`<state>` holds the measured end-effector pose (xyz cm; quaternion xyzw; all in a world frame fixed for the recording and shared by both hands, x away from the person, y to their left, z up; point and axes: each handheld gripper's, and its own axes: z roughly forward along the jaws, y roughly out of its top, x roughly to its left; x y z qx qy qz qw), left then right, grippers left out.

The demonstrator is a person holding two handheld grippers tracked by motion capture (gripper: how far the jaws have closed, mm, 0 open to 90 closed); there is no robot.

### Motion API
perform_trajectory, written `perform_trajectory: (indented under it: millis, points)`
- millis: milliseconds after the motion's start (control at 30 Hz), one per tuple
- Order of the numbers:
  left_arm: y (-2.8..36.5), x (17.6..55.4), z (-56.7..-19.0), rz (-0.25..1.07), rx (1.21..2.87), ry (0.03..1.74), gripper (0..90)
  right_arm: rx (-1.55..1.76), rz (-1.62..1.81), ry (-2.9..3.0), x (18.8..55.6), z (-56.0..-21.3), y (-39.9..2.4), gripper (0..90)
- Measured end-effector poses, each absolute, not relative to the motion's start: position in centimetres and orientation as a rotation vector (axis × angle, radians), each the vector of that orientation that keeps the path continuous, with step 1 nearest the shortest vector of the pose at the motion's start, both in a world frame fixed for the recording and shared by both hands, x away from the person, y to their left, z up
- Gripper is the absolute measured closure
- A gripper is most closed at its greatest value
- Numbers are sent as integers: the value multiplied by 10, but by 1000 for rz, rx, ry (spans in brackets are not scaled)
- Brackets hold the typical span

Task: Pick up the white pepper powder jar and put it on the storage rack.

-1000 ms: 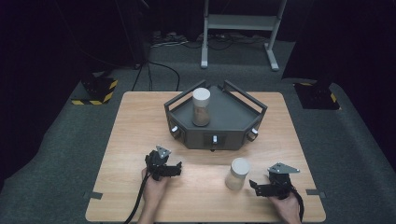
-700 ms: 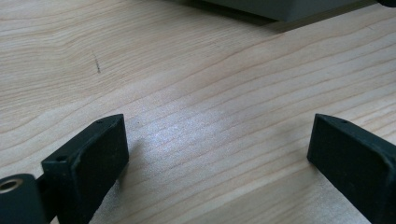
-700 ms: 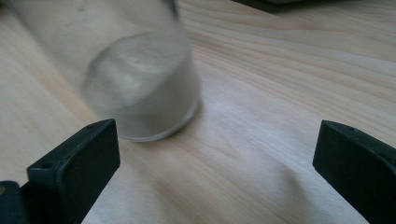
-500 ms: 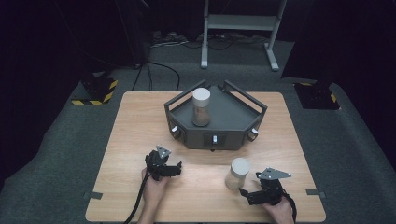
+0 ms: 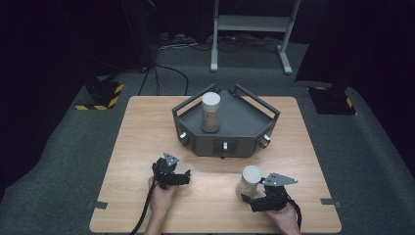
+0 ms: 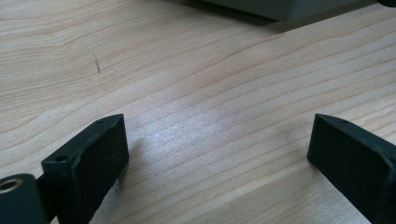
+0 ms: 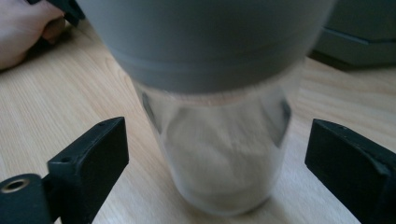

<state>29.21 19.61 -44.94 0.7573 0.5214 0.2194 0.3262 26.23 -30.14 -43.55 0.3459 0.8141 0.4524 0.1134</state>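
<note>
A person's left gripper (image 5: 172,177) rested near the tabletop's (image 5: 147,127) front edge, at about seven o'clock from the dark grey tray (image 5: 244,125), its jaws spread wide over bare wood with nothing between them. In the tray's left half, at roughly twelve o'clock on the tabletop, stood an upright jar with brown contents (image 5: 211,112) under a pale lid. At about five o'clock from the tray, a second, clear jar with a grey lid (image 5: 250,181) stood upright on the wood, and the right gripper (image 5: 250,196) had come in just beside it. Seen along that gripper's own view, the clear jar (image 7: 219,154) sat between the jaws, which had just been closing yet had not met the glass: a gap showed on either side. Judged from this, the pick-up was at its start, with the approach made and the grasp not yet closed; lifting the jar and carrying it wherever it belongs, perhaps to the tray beside its twin, appeared left to do. No brand, label or writing could be read on either jar, the tray or the grippers.
</note>
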Motion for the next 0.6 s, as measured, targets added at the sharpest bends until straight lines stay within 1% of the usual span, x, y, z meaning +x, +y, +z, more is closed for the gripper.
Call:
perform_trajectory:
  millis: [400, 600]
  points:
    - [196, 292, -449, 575, 1984, 1366, 54, 992, 1371, 2327, 264, -434, -292, 181]
    - [196, 292, -449, 575, 1984, 1366, 54, 980, 1381, 2309, 264, -432, -290, 211]
